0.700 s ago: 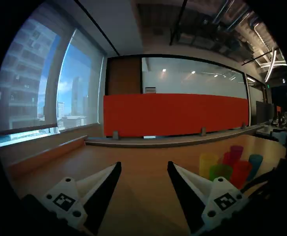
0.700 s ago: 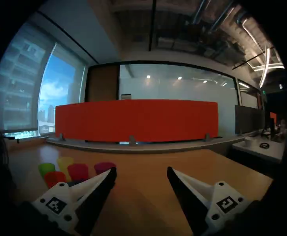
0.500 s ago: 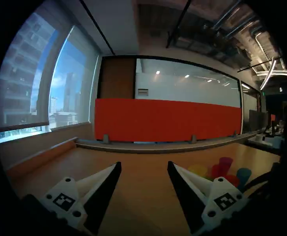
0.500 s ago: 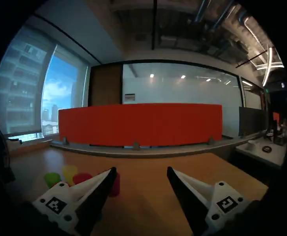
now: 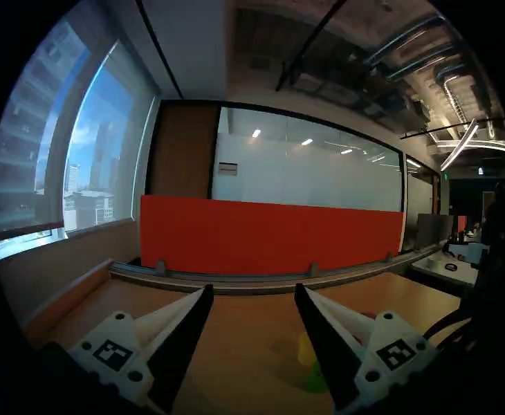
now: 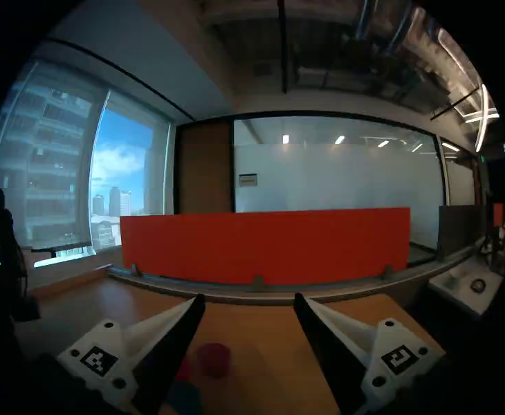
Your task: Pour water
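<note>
The left gripper (image 5: 253, 288) and right gripper (image 6: 249, 298) are hovering, fingers (image 5: 182, 330) spread, empty. Cups (image 5: 306, 350) are standing bottom centre on the table (image 5: 252, 335), a finger partly hiding them; a red panel (image 5: 273, 236) is spanning mid-frame.

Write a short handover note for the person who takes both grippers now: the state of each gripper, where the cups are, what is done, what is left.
Left gripper: open, empty, above the wooden table.
Right gripper: open, empty, above the same table.
Cups: in the left gripper view, a yellow cup and a green cup stand low, partly behind the finger at picture right. In the right gripper view, a magenta cup stands on the table, low between the fingers.
Done: nothing gripped, no pouring to see.
Left: grasp a cup and pour. I cannot tell which cup holds water.
</note>
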Tool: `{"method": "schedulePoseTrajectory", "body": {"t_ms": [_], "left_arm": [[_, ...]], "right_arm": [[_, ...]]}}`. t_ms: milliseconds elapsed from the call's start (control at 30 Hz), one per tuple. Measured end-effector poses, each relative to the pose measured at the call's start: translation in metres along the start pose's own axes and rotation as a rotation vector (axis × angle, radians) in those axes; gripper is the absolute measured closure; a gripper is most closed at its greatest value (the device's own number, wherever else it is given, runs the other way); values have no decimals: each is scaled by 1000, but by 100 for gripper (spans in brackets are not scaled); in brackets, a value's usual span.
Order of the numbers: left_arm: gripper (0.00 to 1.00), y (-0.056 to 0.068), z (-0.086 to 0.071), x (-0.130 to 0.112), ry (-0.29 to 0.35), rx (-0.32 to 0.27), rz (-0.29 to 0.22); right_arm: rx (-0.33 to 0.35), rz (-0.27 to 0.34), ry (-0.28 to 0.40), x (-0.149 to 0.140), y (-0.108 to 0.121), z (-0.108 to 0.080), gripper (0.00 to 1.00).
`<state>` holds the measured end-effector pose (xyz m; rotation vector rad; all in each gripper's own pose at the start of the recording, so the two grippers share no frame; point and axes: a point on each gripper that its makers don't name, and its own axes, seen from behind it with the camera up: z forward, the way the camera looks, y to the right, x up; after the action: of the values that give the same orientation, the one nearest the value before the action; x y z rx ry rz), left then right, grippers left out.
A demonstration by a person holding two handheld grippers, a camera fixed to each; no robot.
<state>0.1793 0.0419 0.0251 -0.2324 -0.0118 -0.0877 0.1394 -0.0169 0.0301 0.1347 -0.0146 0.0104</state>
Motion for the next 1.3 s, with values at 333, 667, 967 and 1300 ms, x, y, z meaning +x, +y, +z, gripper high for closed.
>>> {"method": "schedulePoseTrajectory", "body": {"t_ms": [333, 667, 967, 1300], "left_arm": [[14, 19, 5, 18, -9, -96, 35], [14, 51, 5, 18, -33, -265, 69], [14, 91, -3, 23, -27, -447, 40], [13, 103, -3, 15, -64, -519, 61]], "right_arm": [[74, 20, -27, 11, -12, 1, 1], [260, 4, -51, 6, -42, -5, 1], [439, -22, -68, 8, -80, -14, 0], [507, -36, -80, 7, -95, -16, 0]]}}
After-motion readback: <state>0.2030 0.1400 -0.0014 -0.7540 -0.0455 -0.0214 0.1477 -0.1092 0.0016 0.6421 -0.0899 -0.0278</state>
